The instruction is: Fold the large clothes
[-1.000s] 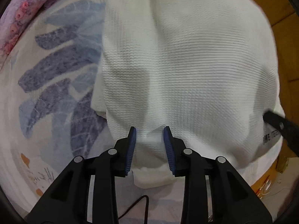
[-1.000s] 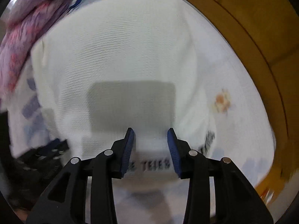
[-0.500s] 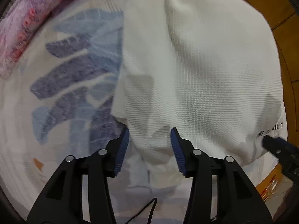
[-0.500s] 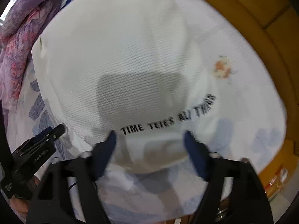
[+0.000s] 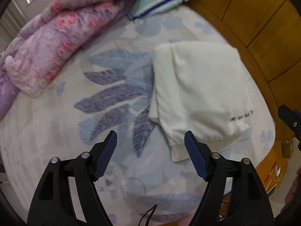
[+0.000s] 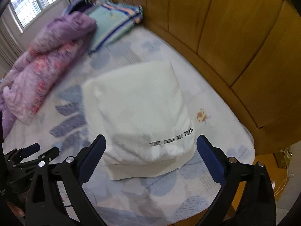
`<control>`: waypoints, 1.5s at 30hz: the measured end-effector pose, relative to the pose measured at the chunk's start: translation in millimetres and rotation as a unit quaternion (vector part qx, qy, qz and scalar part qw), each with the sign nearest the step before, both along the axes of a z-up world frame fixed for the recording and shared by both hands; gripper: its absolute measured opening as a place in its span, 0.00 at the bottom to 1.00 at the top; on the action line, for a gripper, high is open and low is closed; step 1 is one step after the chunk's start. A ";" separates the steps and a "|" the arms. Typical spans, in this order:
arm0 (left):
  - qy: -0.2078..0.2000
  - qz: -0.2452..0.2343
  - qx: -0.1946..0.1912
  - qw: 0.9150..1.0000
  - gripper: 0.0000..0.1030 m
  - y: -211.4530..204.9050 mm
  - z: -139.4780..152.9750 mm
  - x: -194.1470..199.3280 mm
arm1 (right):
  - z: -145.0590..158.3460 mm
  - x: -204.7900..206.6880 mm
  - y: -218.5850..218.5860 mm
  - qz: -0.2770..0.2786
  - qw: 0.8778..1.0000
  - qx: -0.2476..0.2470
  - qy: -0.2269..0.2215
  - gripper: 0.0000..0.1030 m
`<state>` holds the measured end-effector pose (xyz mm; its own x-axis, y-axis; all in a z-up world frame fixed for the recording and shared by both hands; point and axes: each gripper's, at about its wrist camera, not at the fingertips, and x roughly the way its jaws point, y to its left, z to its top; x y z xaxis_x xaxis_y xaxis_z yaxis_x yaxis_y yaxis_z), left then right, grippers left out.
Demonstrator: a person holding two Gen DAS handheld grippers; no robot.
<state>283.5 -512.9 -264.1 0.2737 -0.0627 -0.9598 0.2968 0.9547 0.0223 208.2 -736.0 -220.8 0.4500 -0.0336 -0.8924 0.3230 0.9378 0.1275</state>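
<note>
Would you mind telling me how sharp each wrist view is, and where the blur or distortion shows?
Left wrist view: motion blur smears the purple blanket and the bedsheet's leaf print; fisheye bends the wooden headboard. Right wrist view: the white garment is soft, its black lettering blurred; the window is overexposed.

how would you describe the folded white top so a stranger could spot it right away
Start at the bed with the pale blue leaf-print sheet, beside the wooden headboard. The white top lies folded on the sheet, apart from the purple floral blanket and teal pillow. It alone is plain white, with small black lettering near its front edge.
</note>
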 end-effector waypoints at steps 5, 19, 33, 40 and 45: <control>-0.059 -0.007 -0.015 0.998 0.80 40.0 62.0 -30.1 | 51.6 -31.6 43.2 -0.009 0.998 0.002 -0.065 0.93; -0.160 -0.101 -0.091 0.978 0.89 184.7 184.7 -157.0 | 149.1 -158.3 205.0 -0.084 0.984 -0.042 -0.150 0.93; -0.275 -0.067 -0.112 0.953 0.93 280.7 273.5 -282.3 | 210.7 -259.9 309.3 -0.045 0.972 -0.092 -0.214 0.93; -0.275 -0.059 -0.142 0.949 0.93 320.3 297.7 -338.1 | 228.4 -315.6 346.8 -0.059 0.966 -0.075 -0.242 0.93; -0.291 -0.085 -0.137 0.943 0.95 343.3 298.9 -370.8 | 232.1 -344.7 372.7 -0.080 0.963 -0.070 -0.246 0.93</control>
<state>-87.3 -169.6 34.8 0.7120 -0.3775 -0.5920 0.4604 0.8876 -0.0123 -136.5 -363.4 11.3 0.7963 -0.2429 -0.5540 0.3979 0.9001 0.1773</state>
